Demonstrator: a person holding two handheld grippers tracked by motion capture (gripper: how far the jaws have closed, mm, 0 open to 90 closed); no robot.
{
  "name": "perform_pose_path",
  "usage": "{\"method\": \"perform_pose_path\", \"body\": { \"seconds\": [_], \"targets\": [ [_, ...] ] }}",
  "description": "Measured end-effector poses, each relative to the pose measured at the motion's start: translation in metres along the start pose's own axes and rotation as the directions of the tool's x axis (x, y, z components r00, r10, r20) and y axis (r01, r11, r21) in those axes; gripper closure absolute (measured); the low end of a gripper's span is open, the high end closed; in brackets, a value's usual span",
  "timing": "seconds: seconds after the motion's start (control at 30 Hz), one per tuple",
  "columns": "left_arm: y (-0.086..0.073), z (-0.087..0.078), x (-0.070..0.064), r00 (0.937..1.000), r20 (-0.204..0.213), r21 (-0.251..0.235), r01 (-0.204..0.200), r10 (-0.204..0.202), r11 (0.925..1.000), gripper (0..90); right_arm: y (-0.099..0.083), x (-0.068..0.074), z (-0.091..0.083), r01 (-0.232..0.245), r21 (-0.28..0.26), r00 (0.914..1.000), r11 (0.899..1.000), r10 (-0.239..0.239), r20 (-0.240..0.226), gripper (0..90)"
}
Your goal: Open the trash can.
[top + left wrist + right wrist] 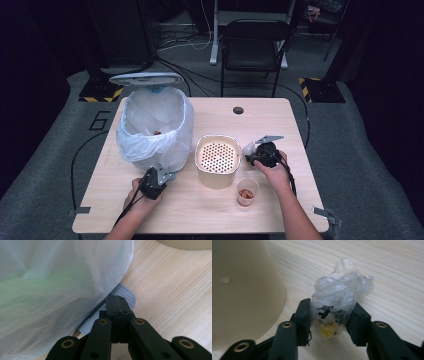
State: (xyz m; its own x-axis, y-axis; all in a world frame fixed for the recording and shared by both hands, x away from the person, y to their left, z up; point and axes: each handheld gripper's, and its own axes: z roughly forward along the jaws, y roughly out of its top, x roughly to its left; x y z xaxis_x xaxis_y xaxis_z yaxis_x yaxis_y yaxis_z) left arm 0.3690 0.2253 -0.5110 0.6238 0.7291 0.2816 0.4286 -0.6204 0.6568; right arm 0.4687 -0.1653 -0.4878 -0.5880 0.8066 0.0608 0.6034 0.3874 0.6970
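Note:
A bin lined with a white plastic bag (155, 125) stands at the table's left, its lid (146, 78) raised. My left gripper (161, 169) is at the bin's foot. Its jaws (117, 301) are shut with nothing between them, tips over a grey ribbed pedal (127, 295) under the bag (50, 290). My right gripper (250, 156) is just right of a cream perforated container (217, 156). It is shut (332, 308) on a crumpled clear plastic wrapper (342, 287) with yellow and black print, low over the wood beside the container's wall (242, 290).
A small clear cup (247, 191) holding reddish bits stands near the front edge, below my right gripper. A round hole (238, 110) marks the table's far side. Beyond the table are a black folding chair (252, 47) and cables on the floor.

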Motion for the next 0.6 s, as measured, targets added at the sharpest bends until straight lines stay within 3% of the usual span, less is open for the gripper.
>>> {"method": "perform_pose_path", "body": {
  "seconds": [0.23,0.4,0.43,0.6],
  "targets": [
    [0.000,0.000,-0.001,0.9999,-0.015,-0.001,0.000,0.000,1.0000,90.0,0.003,0.003,-0.011,0.013,-0.017,0.9998,1.000,-0.013,-0.015,64.4],
    [0.000,0.000,-0.001,0.9996,-0.027,-0.002,-0.003,0.003,1.0000,90.0,0.010,0.005,-0.029,0.029,-0.029,0.9995,0.999,-0.029,-0.013,64.4],
    [0.000,0.000,-0.001,0.9997,-0.026,-0.002,-0.002,0.002,1.0000,90.0,0.016,0.007,-0.044,0.035,-0.041,0.9993,0.999,-0.036,-0.007,64.4],
    [0.000,-0.001,-0.001,0.9999,-0.010,0.009,-0.004,0.005,0.9999,90.0,0.028,0.010,-0.069,0.049,-0.060,0.9988,0.997,-0.050,-0.004,64.5]
  ]
}}
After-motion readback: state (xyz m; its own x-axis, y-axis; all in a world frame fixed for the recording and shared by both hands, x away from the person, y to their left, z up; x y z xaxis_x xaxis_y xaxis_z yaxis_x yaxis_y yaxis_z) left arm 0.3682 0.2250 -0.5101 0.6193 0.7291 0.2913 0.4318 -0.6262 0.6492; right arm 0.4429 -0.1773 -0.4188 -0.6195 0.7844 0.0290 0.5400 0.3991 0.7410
